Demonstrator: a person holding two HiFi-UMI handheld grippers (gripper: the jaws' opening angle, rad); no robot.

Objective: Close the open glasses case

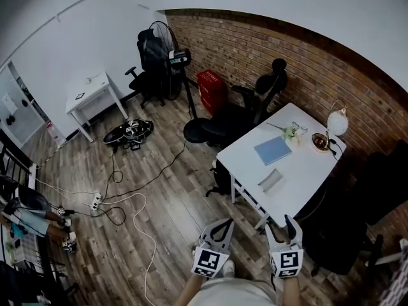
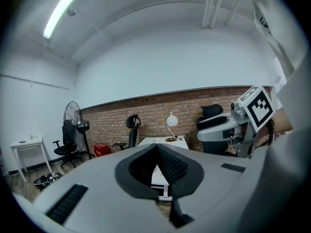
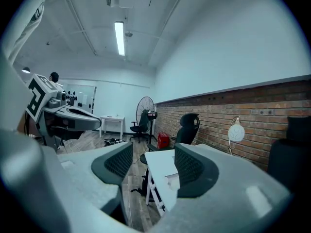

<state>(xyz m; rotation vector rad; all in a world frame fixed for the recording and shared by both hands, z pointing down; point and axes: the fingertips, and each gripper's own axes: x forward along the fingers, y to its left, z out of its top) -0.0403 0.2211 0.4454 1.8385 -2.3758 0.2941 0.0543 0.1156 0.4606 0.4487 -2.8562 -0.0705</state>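
- Left gripper (image 1: pixel 222 225): jaws are pressed together at the tips, with nothing pinched between them. Its own camera shows the dark pads (image 2: pixel 171 163) meeting in a point with just a thin sliver of gap lower down.
- Right gripper (image 1: pixel 281 227): jaws are spread apart and empty. In its own view you look straight through the gap at the edge of the white table (image 3: pixel 163 171).
- Both grippers are held low and close to the person's body, side by side and near each other. They hang over the wood floor, just short of the table's near corner.
- The glasses case (image 1: pixel 271 180) is a small grey thing lying on the white table (image 1: pixel 305 171), toward the near end. It's well apart from both grippers, and honestly too small here to make out how the lid sits.
- Further up the same table there's a blue notebook (image 1: pixel 273 150), and at the far end a lamp with a round white shade (image 1: pixel 337 123).
- Beyond that a black office chair (image 1: pixel 254 110) is pulled up beside the table. A red box (image 1: pixel 211 89) sits by the brick wall, with a standing fan (image 1: pixel 167 40) nearby.
- Cables (image 1: pixel 124 204) snake across the floor on the left.
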